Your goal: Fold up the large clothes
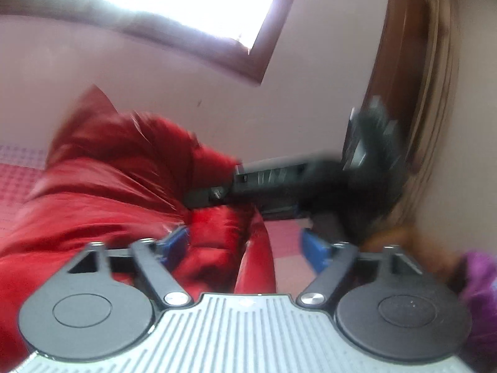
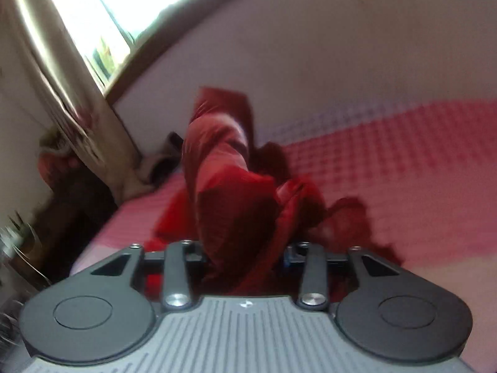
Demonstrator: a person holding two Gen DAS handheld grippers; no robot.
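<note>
On the pink checked bed cover (image 2: 403, 161) lies the shiny red satin garment (image 2: 236, 192), large and crumpled, not yet folded as far as I can judge. One part of it is lifted up as a twisted column, and the rest spreads loose on the bed around it.

Seen from the right wrist camera, the right claw (image 2: 245, 248) has the red cloth bunched between its fingers, and the jaws stand narrow, so it is pinching the garment. The raised cloth runs from the claw toward 12 o'clock, so its long axis goes straight away from this claw, toward the pale wall (image 2: 341, 46) and the window with brown frame (image 2: 102, 21).

Seen from the left wrist camera, the left claw (image 1: 245, 248) is spread wide. Its blue fingertips (image 1: 313, 248) stand well apart, and the cloth between them is not pressed; the left fingertip only touches a fold, or is just beside it. From this claw the main mass of the garment is at 10 o'clock, and the right claw comes in at 2 o'clock with its tip at the cloth.

The right hand is therefore the nearer one and has the hold. I judge that the left claw must take a new edge at 10 o'clock before the cloth can be stretched. The pictures are blurred, so the exact edge is not clear.
</note>
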